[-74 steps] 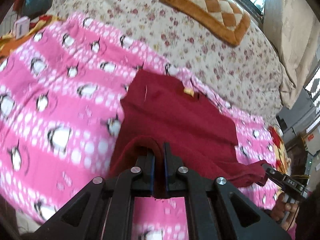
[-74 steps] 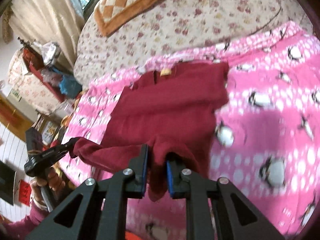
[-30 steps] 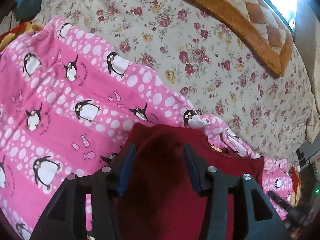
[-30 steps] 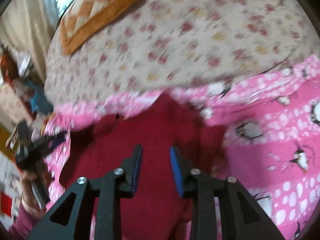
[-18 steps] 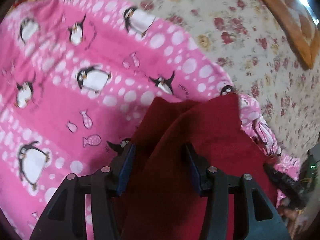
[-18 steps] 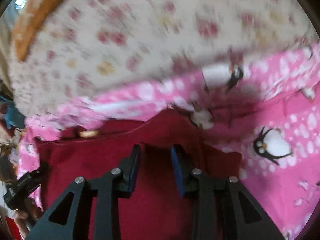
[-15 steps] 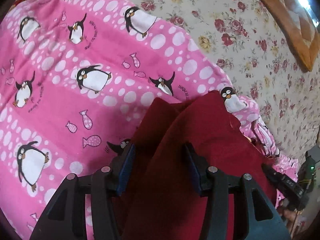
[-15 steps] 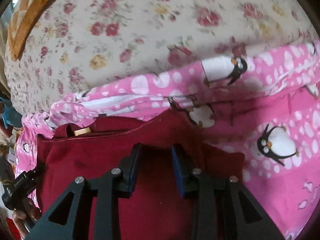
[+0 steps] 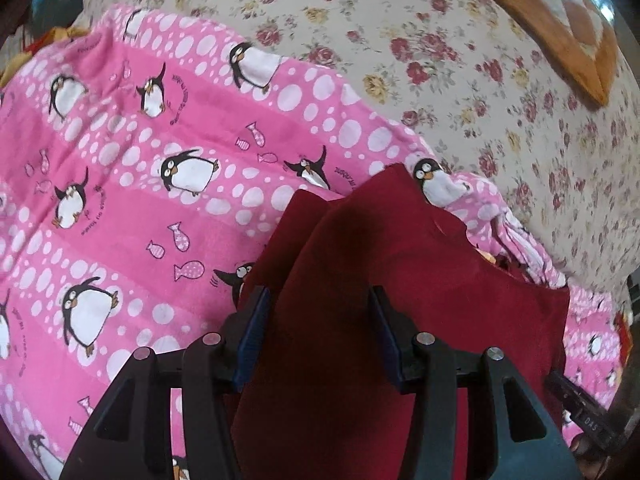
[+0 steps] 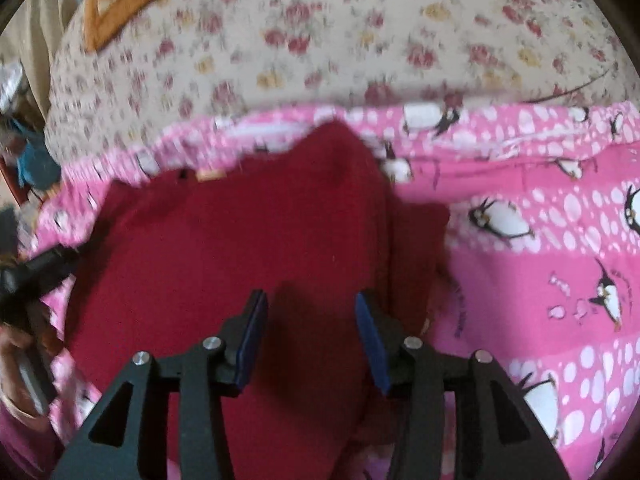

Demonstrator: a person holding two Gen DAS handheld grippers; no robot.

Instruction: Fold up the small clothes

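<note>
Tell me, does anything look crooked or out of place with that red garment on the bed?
Slightly. The dark red garment lies folded on the pink penguin blanket, but its upper layer sits askew, and a strip of the layer beneath shows along one side.

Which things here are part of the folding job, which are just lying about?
In the job:
- dark red garment
- left hand-held gripper, jaws apart over the cloth
- right hand-held gripper, jaws opening over the cloth

Lying about:
- pink penguin blanket
- floral bedspread
- orange checked mat
</note>
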